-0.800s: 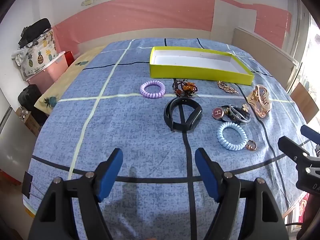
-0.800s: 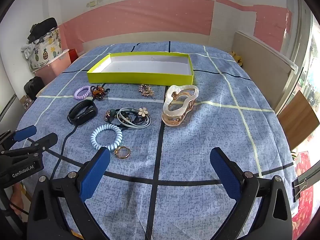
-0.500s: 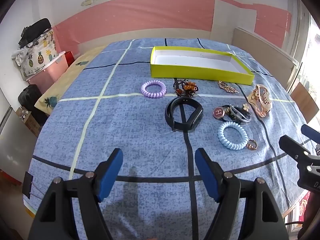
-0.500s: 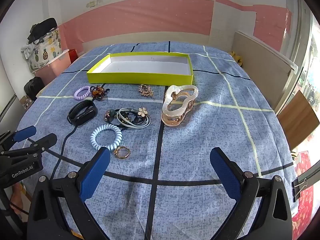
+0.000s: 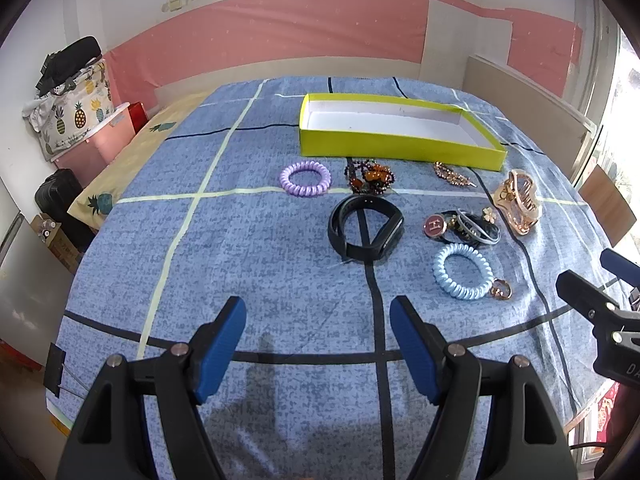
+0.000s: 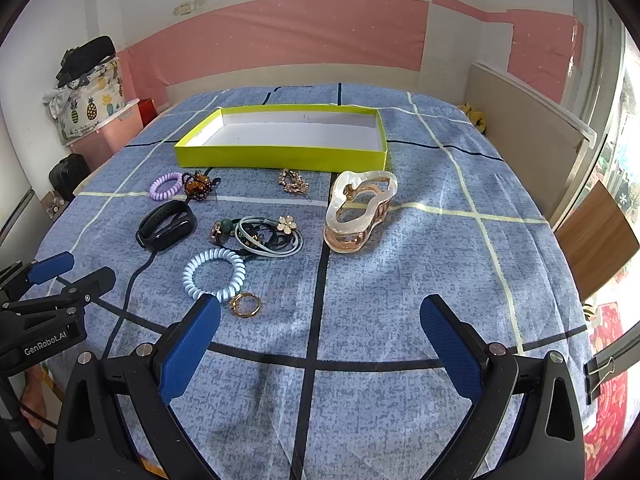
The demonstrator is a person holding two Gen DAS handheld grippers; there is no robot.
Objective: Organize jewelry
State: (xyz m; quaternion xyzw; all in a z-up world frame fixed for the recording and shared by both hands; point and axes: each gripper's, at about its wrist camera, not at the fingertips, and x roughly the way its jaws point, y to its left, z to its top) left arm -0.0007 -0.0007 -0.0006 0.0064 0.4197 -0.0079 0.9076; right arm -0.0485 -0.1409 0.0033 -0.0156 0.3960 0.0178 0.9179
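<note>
- The left gripper [image 5: 318, 322] is hanging over the blue checked bedspread [image 5: 240, 248] at the bottom of its own view, its blue pads spread wide with only cloth showing between them.
- The right gripper [image 6: 320, 320] is sitting at the bottom of its view in the same way, jaws splayed far apart and pinching nothing.
- A small gold ring [image 6: 245, 304] is lying just beyond the right gripper's left pad, touching the pale blue spiral hair tie [image 6: 214, 274] above it.
- A black wristband [image 5: 366, 232] is resting in the middle of the left view, straddling a dark line of the cloth, with the blue tie lying lower right of it.
- A tangle of thin hair bands with a flower charm [image 6: 266, 234] is lying just above the blue tie, near the centre left of the right view.
- A large translucent hair claw [image 6: 360, 210] is standing to the right of that tangle, apart from it.
- Farther up, a purple spiral hair tie [image 5: 305, 179] is lying beside a dark amber beaded piece [image 5: 370, 176], and a small gold clip [image 5: 452, 174] is sitting to the right, close to the box's front wall.
- A shallow yellow box [image 5: 400, 148] with a white floor is sitting in the upper middle of both views, holding none of the jewelry.
</note>
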